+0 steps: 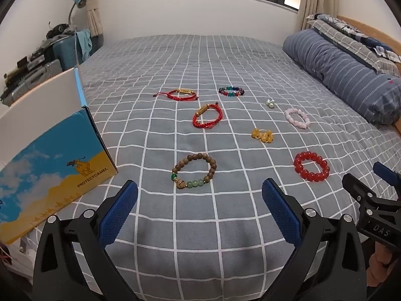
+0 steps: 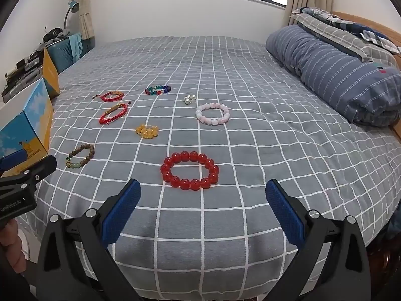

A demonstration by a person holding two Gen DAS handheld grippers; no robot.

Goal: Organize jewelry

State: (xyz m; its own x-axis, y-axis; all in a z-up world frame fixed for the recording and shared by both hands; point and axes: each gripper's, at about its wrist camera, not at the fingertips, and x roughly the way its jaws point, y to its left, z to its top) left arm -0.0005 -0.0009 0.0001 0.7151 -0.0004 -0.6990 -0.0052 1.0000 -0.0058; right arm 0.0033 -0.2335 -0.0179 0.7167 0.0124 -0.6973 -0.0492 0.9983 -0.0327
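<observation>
Several bracelets lie on the grey checked bed [image 1: 200, 225]. A brown wooden bead bracelet with green beads [image 1: 194, 174] lies just ahead of my open, empty left gripper [image 1: 200, 189]. A red bead bracelet [image 2: 189, 170] lies just ahead of my open, empty right gripper [image 2: 203, 188]. Farther off lie two red cord bracelets [image 1: 207, 116] [image 1: 182, 94], a multicolour bead bracelet [image 1: 231, 91], a pink bead bracelet [image 2: 213, 113], yellow beads [image 2: 147, 131] and silver beads [image 2: 189, 99]. An open blue and yellow box [image 1: 50, 170] stands at the left.
A rolled striped quilt [image 2: 338, 75] and pillows lie along the bed's right side. Suitcases and clutter [image 1: 45, 57] stand beyond the box at the left. A wall with a window is at the far end. The bed's near edge drops off below my grippers.
</observation>
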